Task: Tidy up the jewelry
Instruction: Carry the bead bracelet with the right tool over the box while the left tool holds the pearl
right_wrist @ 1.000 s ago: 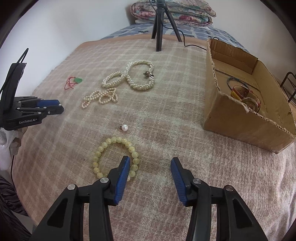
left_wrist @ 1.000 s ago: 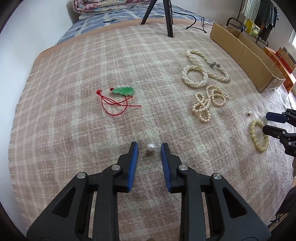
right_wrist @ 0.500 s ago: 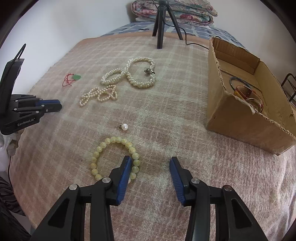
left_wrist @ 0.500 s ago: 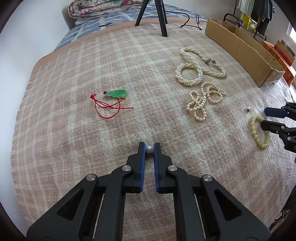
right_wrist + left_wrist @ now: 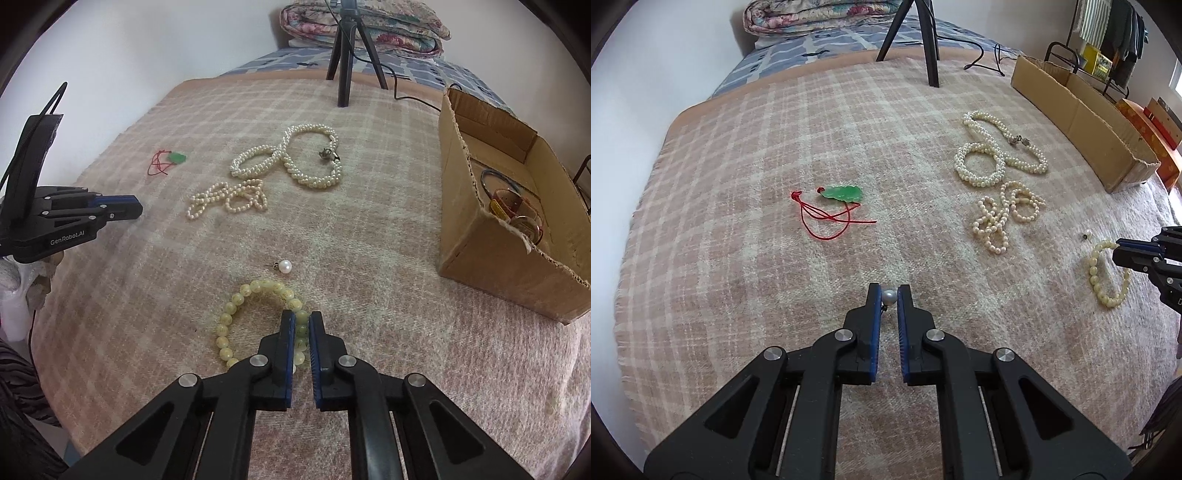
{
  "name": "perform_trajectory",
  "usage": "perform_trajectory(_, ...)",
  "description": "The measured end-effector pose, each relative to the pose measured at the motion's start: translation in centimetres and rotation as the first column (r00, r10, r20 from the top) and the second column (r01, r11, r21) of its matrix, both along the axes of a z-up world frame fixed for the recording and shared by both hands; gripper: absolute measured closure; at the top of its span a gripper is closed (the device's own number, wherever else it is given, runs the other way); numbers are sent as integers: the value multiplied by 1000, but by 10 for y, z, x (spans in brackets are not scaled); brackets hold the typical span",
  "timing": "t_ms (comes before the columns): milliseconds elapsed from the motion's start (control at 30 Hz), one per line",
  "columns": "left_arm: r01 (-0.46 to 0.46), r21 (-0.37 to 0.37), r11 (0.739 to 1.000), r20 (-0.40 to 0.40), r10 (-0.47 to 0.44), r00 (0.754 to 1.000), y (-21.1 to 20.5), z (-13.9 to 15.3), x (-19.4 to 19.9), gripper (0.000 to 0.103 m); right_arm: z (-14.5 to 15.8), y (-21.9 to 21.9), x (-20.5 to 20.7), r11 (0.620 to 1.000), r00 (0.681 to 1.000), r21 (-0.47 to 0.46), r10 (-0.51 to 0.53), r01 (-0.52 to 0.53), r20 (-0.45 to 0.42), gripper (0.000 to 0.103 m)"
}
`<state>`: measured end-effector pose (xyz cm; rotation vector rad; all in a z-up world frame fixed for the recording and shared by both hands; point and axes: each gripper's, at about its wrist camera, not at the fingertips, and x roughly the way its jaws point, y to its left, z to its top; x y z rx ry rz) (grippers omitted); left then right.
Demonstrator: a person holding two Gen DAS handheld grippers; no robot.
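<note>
- A second ago the left gripper (image 5: 889,295) stood open with the single pearl (image 5: 888,296) loose between its tips; now its blue pads pinch that pearl on the plaid blanket (image 5: 738,280).
- The right gripper (image 5: 302,320) has just been closing — its jaws, wide apart half a second ago, now clamp the near-right arc of the yellow bead bracelet (image 5: 236,306).
- The bracelet is still flat on the blanket, its ring stretched slightly away from the gripper, long axis running near to far.
- A second loose pearl (image 5: 284,266), with a small dark fitting on its left, lies just beyond the bracelet and apart from it.
- The cardboard box (image 5: 491,258) sits at the right with its top open; inside are several bangles (image 5: 513,206) — a dark thin ring and some amber-red ones, leaning together.
- Outside the box: a doubled pearl necklace (image 5: 295,162) with a metal clasp, a thinner pearl strand (image 5: 229,197) in loops beside it, and a green pendant (image 5: 842,193) on a red cord, well to the left.
</note>
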<state>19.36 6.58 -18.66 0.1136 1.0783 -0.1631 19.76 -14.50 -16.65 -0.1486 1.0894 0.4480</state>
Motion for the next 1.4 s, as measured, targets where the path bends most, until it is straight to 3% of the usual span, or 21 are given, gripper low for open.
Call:
perform_trajectory(667, -15, -106, 994, 89, 24, 996, -6, 51, -9, 97, 71, -15, -20, 999, 982, 39, -11, 4, 187, 98)
perform_trajectory(1067, 61, -184, 981, 153, -33, 988, -49, 90, -11, 97, 121, -52, -24, 994, 952, 81, -89, 68, 294, 98)
perform_trajectory(1400, 132, -221, 966, 197, -89, 976, -98, 114, -4, 97, 142, -88, -18, 986, 929, 97, -162, 137, 332, 98)
